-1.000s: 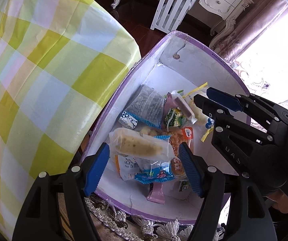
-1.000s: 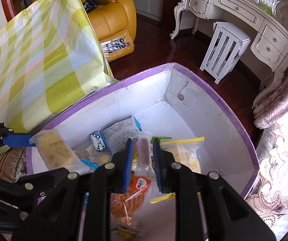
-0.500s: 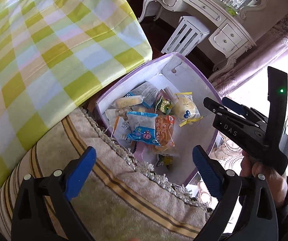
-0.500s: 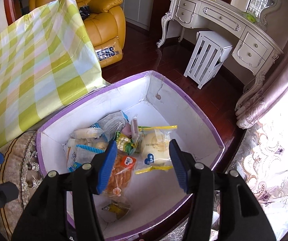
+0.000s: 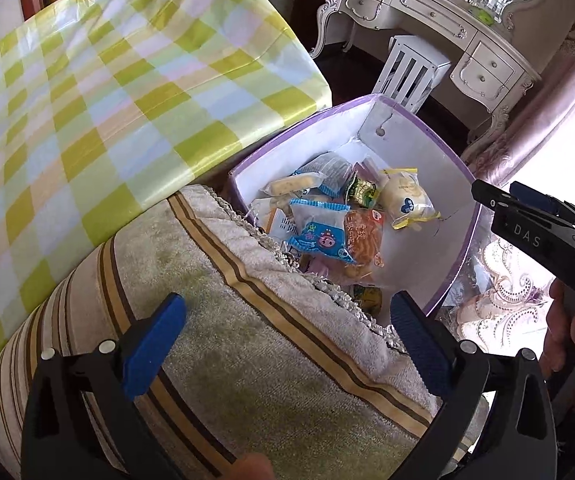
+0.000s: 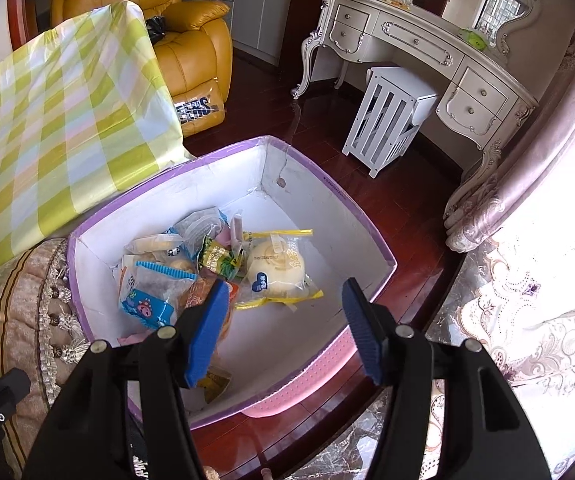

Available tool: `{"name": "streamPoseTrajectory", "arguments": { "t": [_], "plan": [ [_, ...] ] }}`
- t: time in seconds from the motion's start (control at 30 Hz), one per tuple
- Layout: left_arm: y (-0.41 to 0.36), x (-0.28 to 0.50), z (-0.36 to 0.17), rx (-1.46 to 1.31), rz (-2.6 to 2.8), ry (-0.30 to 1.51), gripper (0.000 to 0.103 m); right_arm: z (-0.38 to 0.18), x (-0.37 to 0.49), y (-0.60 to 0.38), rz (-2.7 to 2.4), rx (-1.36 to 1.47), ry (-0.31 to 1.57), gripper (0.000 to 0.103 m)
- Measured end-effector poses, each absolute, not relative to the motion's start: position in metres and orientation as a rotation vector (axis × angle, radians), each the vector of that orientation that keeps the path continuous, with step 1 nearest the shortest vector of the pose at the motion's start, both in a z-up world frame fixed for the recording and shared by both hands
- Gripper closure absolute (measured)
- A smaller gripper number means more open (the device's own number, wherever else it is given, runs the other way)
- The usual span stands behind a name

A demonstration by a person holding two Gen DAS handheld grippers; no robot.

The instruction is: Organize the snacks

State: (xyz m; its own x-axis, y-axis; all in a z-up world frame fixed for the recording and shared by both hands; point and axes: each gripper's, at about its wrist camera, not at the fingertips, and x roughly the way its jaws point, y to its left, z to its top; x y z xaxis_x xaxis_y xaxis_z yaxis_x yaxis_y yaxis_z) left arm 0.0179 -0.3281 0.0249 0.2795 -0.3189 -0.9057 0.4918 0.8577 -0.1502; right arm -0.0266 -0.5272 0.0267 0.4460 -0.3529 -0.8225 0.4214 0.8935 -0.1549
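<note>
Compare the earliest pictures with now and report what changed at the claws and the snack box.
The left claw let go of the long pale bar packet, which now lies in the purple box, and pulled back over the striped cushion. The right claw released the thin pink packet and rose; its jaws are opening, empty. The box, the bun packet and the checkered cloth stayed put.

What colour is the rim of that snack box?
Purple: the box's rim shows best in the right wrist view.
</note>
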Motion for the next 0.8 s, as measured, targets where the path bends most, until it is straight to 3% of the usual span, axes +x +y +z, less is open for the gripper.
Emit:
{"name": "streamPoseTrajectory", "arguments": {
  "t": [0.4, 0.8],
  "plan": [
    [-0.323, 0.041, 0.025, -0.039, -0.69, 1.204, 0.004, 0.022, -0.023, -0.524, -0.458, 0.08, 1.012, 0.044],
    [-0.325, 0.044, 0.021, -0.051, -0.689, 1.222, 0.004, 0.023, -0.023, -0.524, -0.454, 0.078, 1.012, 0.044]
  ]
}}
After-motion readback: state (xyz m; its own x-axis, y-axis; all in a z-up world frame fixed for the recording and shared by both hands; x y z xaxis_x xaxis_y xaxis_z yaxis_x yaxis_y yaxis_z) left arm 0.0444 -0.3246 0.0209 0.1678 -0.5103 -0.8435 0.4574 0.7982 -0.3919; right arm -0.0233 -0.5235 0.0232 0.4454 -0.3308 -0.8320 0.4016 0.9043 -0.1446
